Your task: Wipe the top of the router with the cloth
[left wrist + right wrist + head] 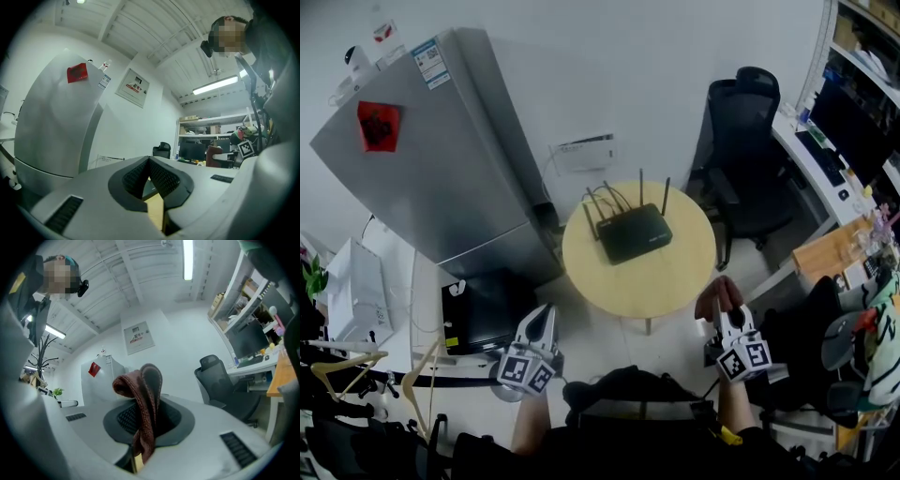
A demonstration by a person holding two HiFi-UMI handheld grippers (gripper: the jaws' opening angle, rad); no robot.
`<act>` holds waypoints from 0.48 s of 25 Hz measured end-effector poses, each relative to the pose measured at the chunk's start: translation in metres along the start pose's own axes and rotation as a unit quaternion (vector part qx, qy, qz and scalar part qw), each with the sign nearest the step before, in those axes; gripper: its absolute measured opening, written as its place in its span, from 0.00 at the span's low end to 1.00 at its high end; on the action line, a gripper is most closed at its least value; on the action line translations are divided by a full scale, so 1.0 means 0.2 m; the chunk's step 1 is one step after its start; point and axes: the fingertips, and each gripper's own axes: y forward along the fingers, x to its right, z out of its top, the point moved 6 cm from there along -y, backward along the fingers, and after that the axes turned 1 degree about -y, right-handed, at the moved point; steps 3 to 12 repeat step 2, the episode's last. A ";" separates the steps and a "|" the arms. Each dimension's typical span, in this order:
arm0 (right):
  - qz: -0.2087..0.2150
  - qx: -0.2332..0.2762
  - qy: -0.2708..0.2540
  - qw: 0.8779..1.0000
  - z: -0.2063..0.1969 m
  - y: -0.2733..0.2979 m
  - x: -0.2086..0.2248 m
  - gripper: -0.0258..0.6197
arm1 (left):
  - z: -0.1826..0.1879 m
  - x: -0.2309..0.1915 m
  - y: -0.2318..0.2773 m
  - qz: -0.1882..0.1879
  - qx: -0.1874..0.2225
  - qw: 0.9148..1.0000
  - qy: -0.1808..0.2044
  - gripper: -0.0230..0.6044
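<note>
- The right gripper (149, 420) is clamped on a reddish-brown cloth (140, 385), which drapes over its jaws just off the near right edge of the round table (675, 277).
- The left gripper (150, 164) has its jaws together, empty, beyond the table's near left edge.
- The black router (634, 232) lies toward the far edge, antennas upright, well apart from both.

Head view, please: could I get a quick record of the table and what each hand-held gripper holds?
table: round, light wood
on it: black router, antennas up
right hand-held gripper: shut on dark red cloth, by the table's near edge
left hand-held gripper: jaws together, nothing between
wiping: not yet begun
</note>
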 end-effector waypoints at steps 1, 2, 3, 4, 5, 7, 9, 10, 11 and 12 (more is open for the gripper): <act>0.002 -0.002 -0.003 1.000 0.00 0.00 0.00 0.12 | 0.00 -0.01 0.00 0.002 -0.001 1.000 -0.001 0.03; 0.003 -0.004 -0.006 1.000 0.01 0.01 -0.01 0.12 | 0.00 -0.01 0.00 0.003 -0.001 1.000 -0.001 0.03; 0.003 -0.004 -0.006 1.000 0.01 0.01 -0.01 0.12 | 0.00 -0.01 0.00 0.003 -0.001 1.000 -0.001 0.03; 0.003 -0.004 -0.006 1.000 0.01 0.01 -0.01 0.12 | 0.00 -0.01 0.00 0.003 -0.001 1.000 -0.001 0.03; 0.003 -0.004 -0.006 1.000 0.01 0.01 -0.01 0.12 | 0.00 -0.01 0.00 0.003 -0.001 1.000 -0.001 0.03; 0.003 -0.004 -0.006 1.000 0.01 0.01 -0.01 0.12 | 0.00 -0.01 0.00 0.003 -0.001 1.000 -0.001 0.03; 0.003 -0.004 -0.006 1.000 0.01 0.01 -0.01 0.12 | 0.00 -0.01 0.00 0.003 -0.001 1.000 -0.001 0.03; 0.003 -0.004 -0.006 1.000 0.01 0.01 -0.01 0.12 | 0.00 -0.01 0.00 0.003 -0.001 1.000 -0.001 0.03; 0.003 -0.004 -0.006 1.000 0.01 0.01 -0.01 0.12 | 0.00 -0.01 0.00 0.003 -0.001 1.000 -0.001 0.03; 0.003 -0.004 -0.006 1.000 0.01 0.01 -0.01 0.12 | 0.00 -0.01 0.00 0.003 -0.001 1.000 -0.001 0.03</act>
